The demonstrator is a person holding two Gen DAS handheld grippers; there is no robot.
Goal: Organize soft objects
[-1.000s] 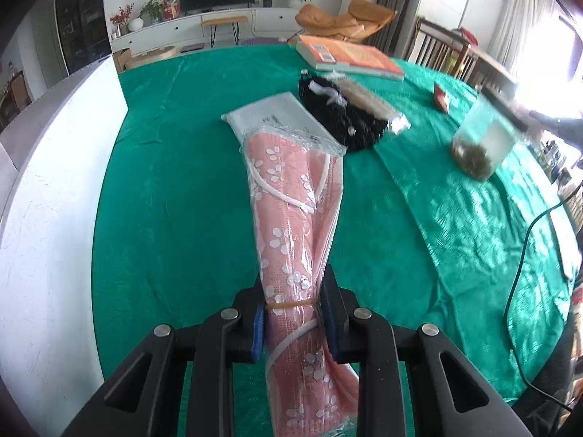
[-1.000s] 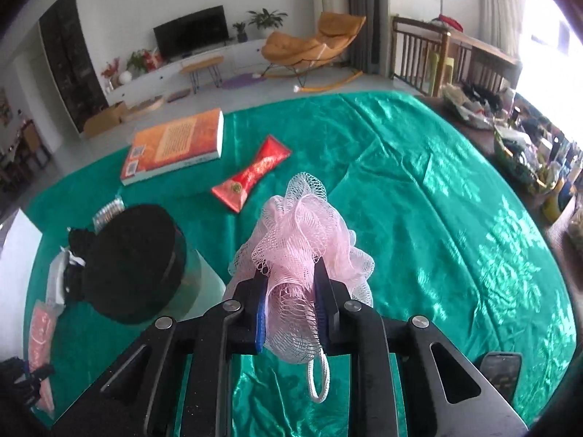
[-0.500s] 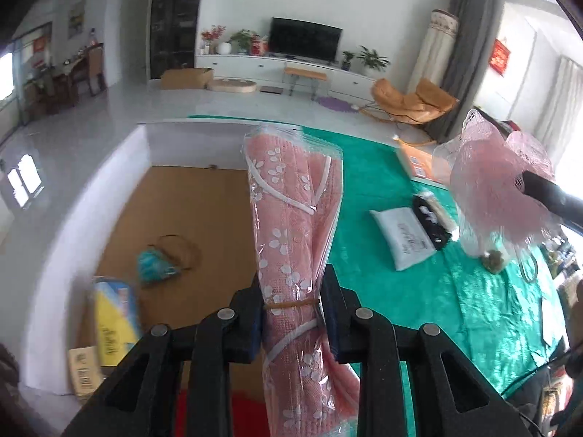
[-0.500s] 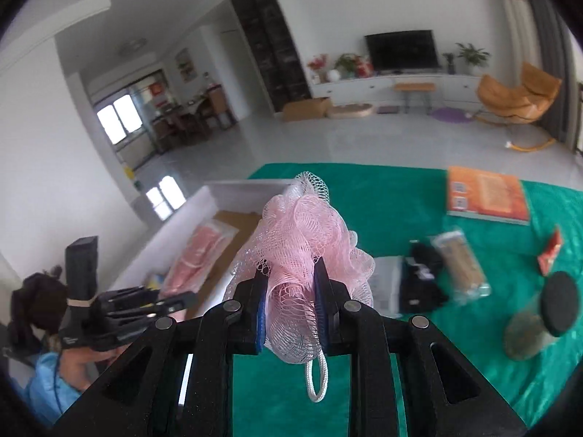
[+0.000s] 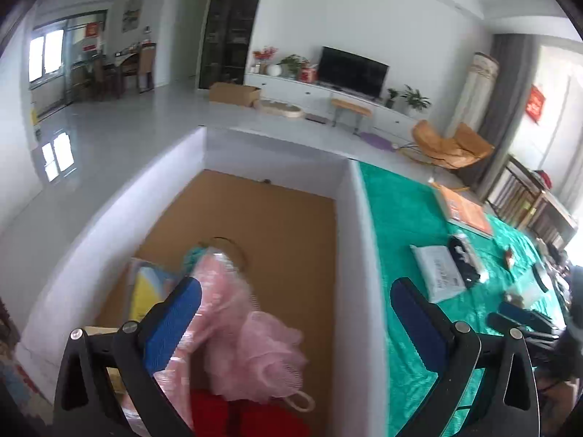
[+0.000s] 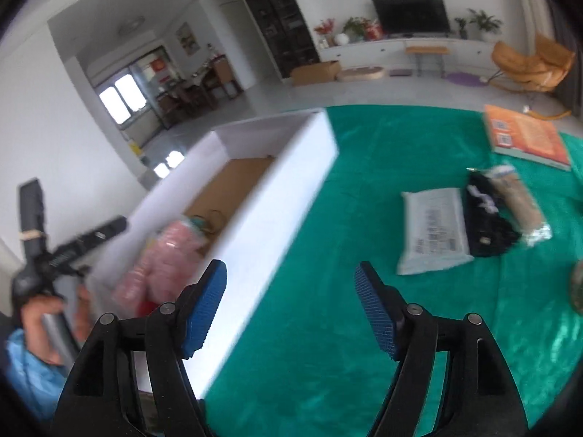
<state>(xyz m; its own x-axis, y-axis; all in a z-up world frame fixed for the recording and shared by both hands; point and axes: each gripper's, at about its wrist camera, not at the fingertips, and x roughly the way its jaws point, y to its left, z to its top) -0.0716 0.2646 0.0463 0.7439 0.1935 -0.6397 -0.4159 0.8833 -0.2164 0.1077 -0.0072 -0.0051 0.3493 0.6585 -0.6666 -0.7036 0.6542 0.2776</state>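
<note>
My left gripper (image 5: pixel 295 309) is open above the white box (image 5: pixel 359 255) with a brown floor. Inside it lie the pink flowered packet (image 5: pixel 215 291) and the pink mesh bath puff (image 5: pixel 262 360), both loose. My right gripper (image 6: pixel 291 306) is open and empty over the box's right wall (image 6: pixel 277 200) and the green tablecloth (image 6: pixel 364 167). The pink packet (image 6: pixel 164 266) shows blurred inside the box in the right wrist view. On the cloth lie a grey mailer bag (image 6: pixel 433 229), a black soft item (image 6: pixel 488 218) and a tan wrapped roll (image 6: pixel 517 200).
The box also holds a yellow and blue packet (image 5: pixel 145 291), a teal item (image 5: pixel 193 255) and something red (image 5: pixel 233 415). An orange book (image 6: pixel 524 138) lies far right on the table. The person's hand holding the left gripper (image 6: pixel 54 255) is at the box's left.
Both grippers have opened. The pink packet and the pink bath puff have dropped into the box. The right gripper has swung over to the box's right wall.
</note>
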